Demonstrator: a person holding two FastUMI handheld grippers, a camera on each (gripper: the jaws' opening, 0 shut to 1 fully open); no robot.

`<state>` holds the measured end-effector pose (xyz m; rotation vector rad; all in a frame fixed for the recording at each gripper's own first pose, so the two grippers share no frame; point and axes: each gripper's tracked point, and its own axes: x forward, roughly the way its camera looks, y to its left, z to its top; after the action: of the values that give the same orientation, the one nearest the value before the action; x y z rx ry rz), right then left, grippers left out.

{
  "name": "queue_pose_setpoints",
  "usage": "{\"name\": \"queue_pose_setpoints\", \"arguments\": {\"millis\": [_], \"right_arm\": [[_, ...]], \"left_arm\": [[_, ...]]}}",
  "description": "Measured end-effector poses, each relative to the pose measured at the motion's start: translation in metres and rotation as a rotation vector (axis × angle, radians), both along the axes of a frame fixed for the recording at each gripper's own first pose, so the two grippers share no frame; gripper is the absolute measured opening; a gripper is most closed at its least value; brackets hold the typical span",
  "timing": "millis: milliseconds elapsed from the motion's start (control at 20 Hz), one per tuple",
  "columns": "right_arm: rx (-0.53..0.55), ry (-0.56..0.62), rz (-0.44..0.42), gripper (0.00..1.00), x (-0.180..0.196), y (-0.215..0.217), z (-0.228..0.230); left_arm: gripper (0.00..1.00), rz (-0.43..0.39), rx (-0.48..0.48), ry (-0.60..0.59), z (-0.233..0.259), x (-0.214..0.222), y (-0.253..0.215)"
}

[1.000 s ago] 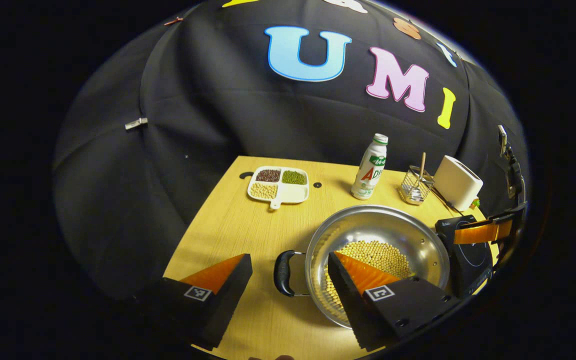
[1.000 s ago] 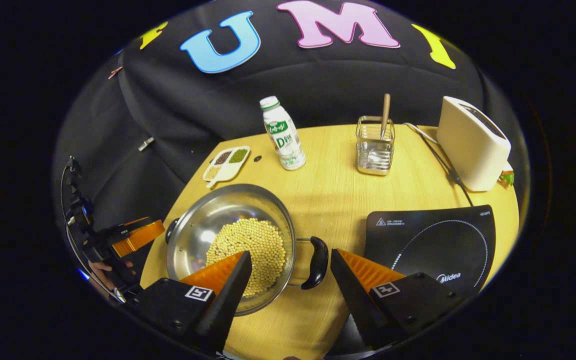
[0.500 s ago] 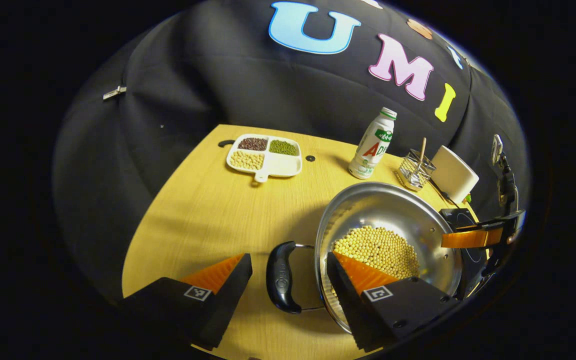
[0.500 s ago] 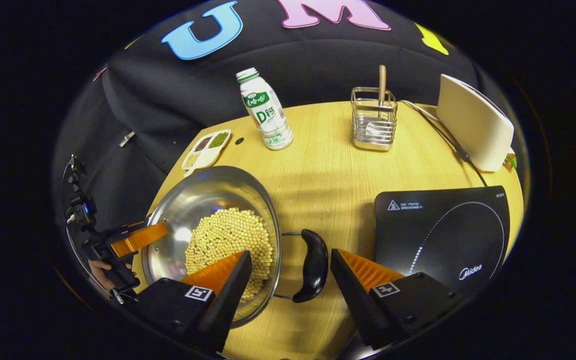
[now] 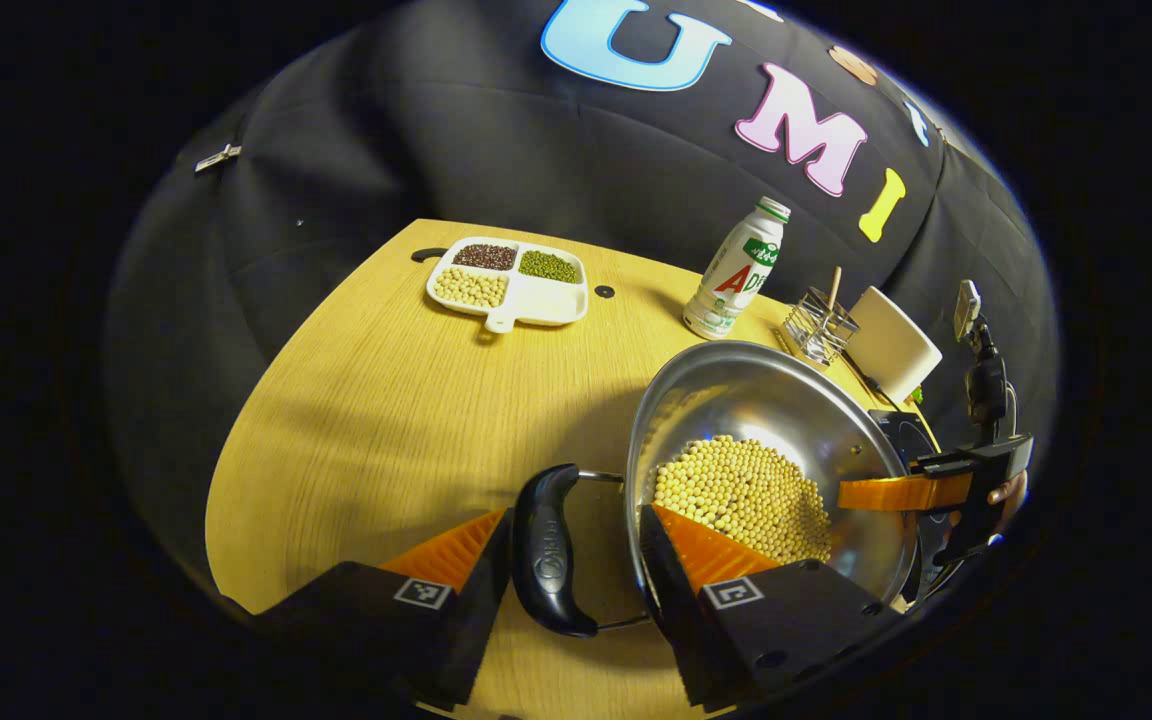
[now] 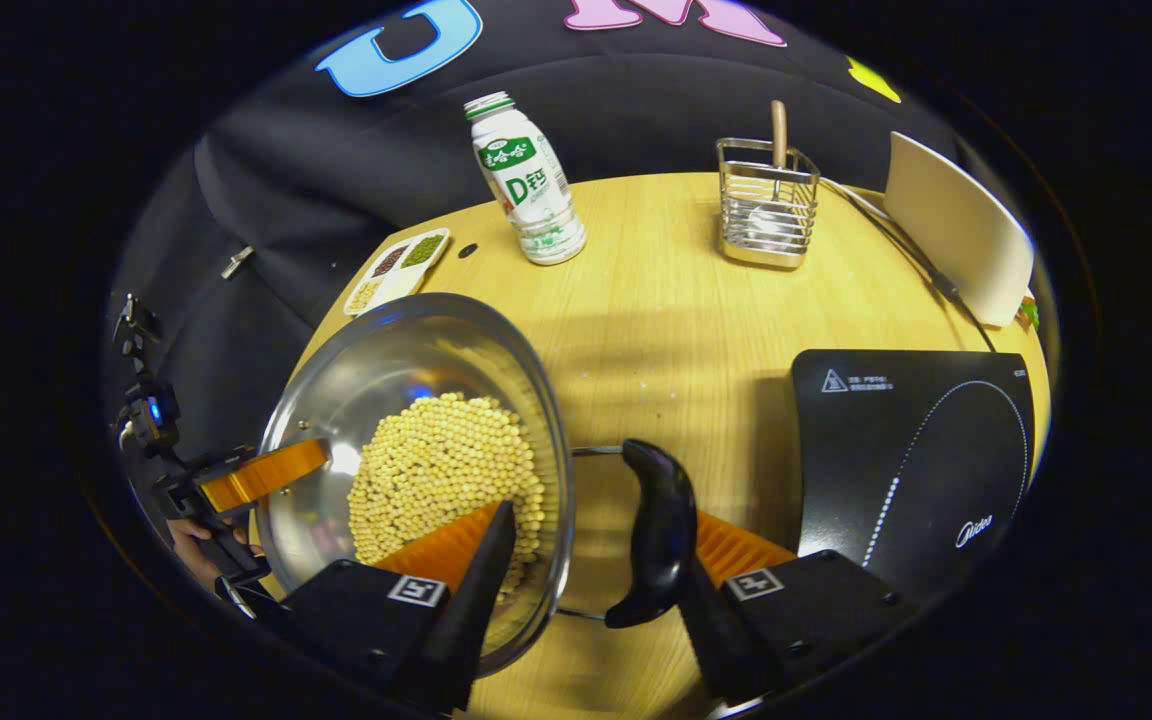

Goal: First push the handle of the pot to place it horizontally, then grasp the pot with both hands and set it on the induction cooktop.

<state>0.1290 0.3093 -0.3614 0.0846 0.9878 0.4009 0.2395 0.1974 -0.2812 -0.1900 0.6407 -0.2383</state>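
Straddling the pot (image 5: 766, 420) handles, left gripper (image 5: 564, 560) and right gripper (image 6: 591, 565) gape unclosed; induction cooktop (image 6: 926, 440) at 3 o'clock.

From my left gripper (image 5: 571, 560) I count one steel pot (image 5: 766, 400) just ahead, with two black handles: one (image 5: 546, 565) between my fingers here, the other (image 6: 658, 535) ahead of my right gripper (image 6: 591, 575). Beyond the pot I count one divided tray (image 5: 508, 282), four compartments, three filled. One bottle (image 6: 526, 180), one wire caddy (image 6: 768, 200) holding one utensil, one white toaster (image 6: 956, 245), and one induction cooktop (image 6: 916, 450) beside my right fingers.
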Motion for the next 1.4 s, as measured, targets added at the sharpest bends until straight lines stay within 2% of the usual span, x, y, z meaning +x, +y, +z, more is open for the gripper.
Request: {"name": "queue_pose_setpoints", "arguments": {"millis": [100,200,450,500,550,600,950,1400], "right_arm": [[0.0,-0.011,-0.019,0.69,0.003,-0.004,0.001],[0.018,-0.021,-0.046,0.66,0.004,-0.004,0.003],[0.028,-0.019,-0.042,0.61,0.003,-0.004,0.003],[0.03,-0.013,-0.035,0.58,0.001,-0.001,0.003],[0.031,-0.011,-0.029,0.58,0.0,0.0,0.003],[0.032,-0.013,-0.023,0.58,-0.001,0.0,0.006],[0.051,-0.026,-0.016,0.58,-0.021,-0.022,0.052],[0.082,-0.061,-0.082,0.57,-0.044,-0.101,0.121]], "left_arm": [[0.66,0.012,0.001,0.001,-0.001,0.0,0.001],[0.65,0.022,-0.011,-0.005,0.001,0.0,0.0],[0.59,0.053,-0.009,0.01,-0.001,-0.003,0.002],[0.57,0.062,-0.017,0.015,-0.001,-0.005,0.003],[0.6,0.067,-0.021,0.021,0.0,-0.011,0.005],[0.56,0.071,-0.023,0.021,0.003,-0.015,0.005],[0.57,0.084,0.011,-0.001,0.045,-0.044,-0.009],[0.57,0.021,0.05,-0.033,0.111,-0.078,-0.084]]}}
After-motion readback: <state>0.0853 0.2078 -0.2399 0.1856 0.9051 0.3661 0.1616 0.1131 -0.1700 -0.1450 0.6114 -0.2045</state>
